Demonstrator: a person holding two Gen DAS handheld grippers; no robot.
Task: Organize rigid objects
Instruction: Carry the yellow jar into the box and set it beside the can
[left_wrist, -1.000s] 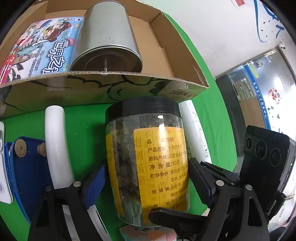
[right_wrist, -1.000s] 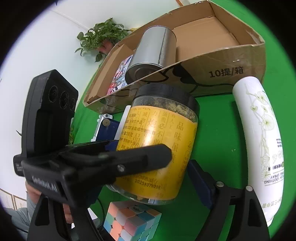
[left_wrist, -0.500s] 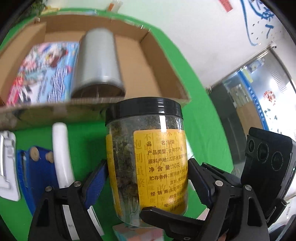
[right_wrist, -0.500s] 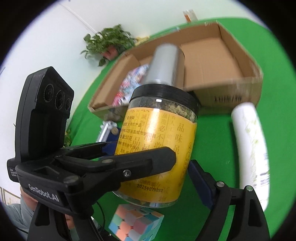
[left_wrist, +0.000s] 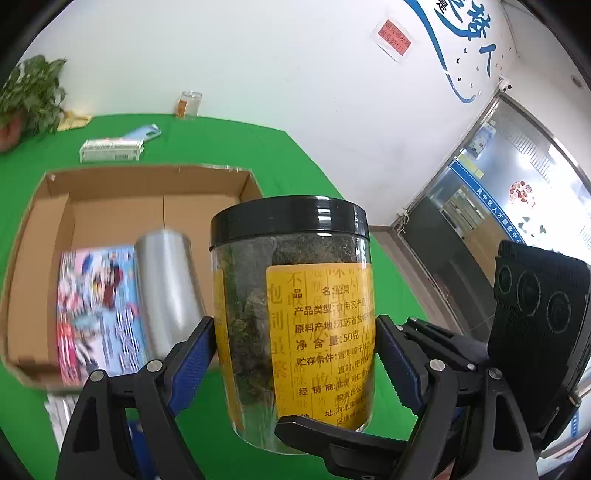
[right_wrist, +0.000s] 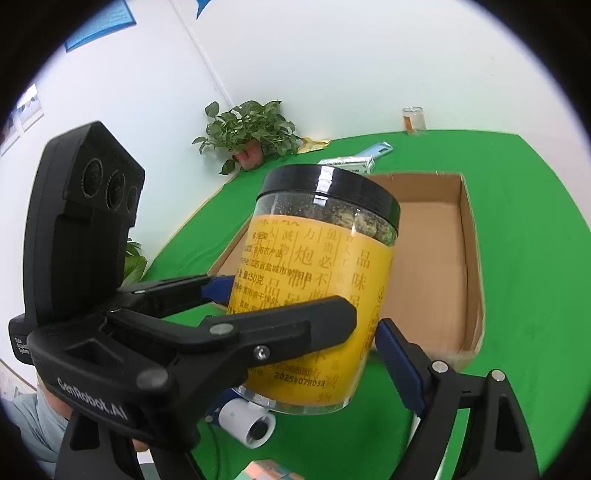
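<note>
A clear jar (left_wrist: 258, 314) with a black lid and a yellow label, filled with dried herbs, hangs upright in the air. Both grippers hold it crosswise. My left gripper (left_wrist: 295, 362) presses its blue pads on the jar's two sides. My right gripper (right_wrist: 306, 369) is shut on the same jar (right_wrist: 325, 258), though only its right pad shows. Behind and below the jar lies an open cardboard box (left_wrist: 110, 206). A silver tin (left_wrist: 166, 291) and a colourful booklet (left_wrist: 96, 314) lie in its left half. Its right half (right_wrist: 436, 258) is bare.
On the green table behind the box lie a small white carton (left_wrist: 110, 149) and a blue item (left_wrist: 142, 133). A glass jar (left_wrist: 189, 104) and a potted plant (right_wrist: 251, 136) stand by the wall. Below the held jar are a white bottle (right_wrist: 243, 421) and a colour cube (right_wrist: 273, 469).
Both grippers have risen with the jar, lifting it off the table. The box, earlier seen from the side at jar height, now lies below and is seen from above.
</note>
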